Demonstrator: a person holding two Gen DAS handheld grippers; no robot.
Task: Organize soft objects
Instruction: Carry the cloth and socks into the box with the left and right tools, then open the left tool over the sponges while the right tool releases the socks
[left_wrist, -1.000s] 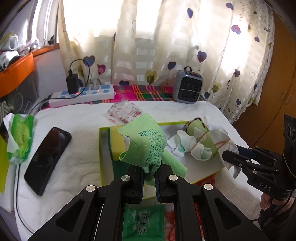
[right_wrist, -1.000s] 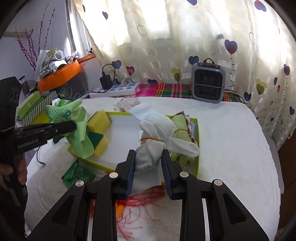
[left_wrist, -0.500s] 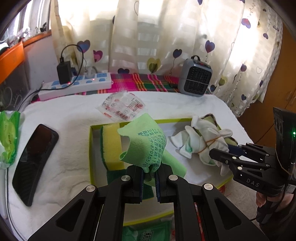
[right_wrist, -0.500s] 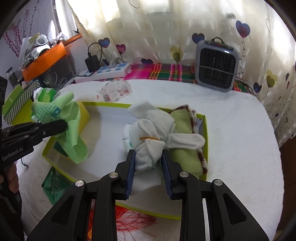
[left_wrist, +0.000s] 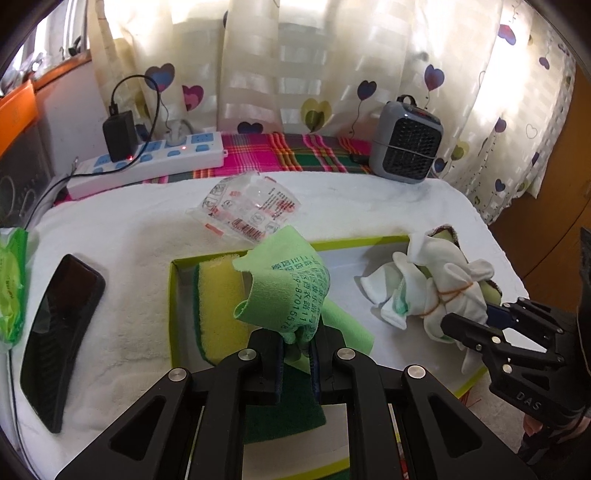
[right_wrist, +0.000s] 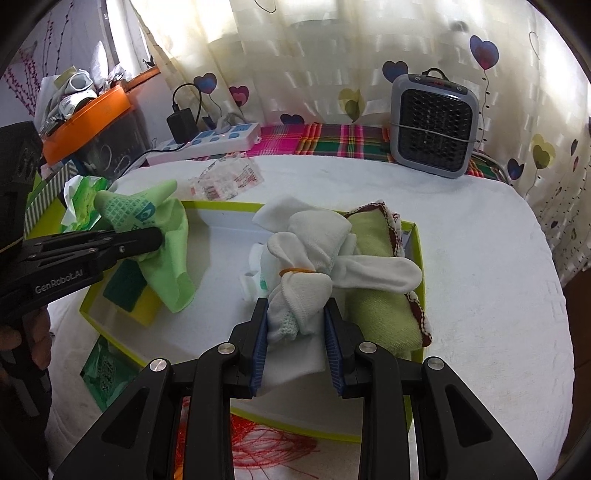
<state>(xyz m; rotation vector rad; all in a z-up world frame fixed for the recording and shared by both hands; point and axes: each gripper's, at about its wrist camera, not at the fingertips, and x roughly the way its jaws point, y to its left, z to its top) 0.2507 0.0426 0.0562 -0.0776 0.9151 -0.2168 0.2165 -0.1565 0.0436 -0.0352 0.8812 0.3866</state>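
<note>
Both grippers lowered, green cloth (left_wrist: 291, 291), white bundle (right_wrist: 306, 266) clamped

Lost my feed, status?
Left gripper shut on green printed cloth. Right gripper shut on white banded sock bundle. Both over yellow-green tray.

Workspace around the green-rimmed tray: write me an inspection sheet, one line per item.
Surface: bed or table under a white towel; plaid cloth along the far edge.
Job's things: green-rimmed tray holds a yellow-green sponge and a folded green cloth.
Clutter: phone, clear plastic wrapper, green tissue pack, red threads.
Grippers: left gripper shut on a printed green cloth; right gripper shut on a white sock bundle tied with a rubber band.
Cables: power strip with black charger and its lead.
Surroundings: heart-print curtain, small grey heater, orange shelf.
</note>
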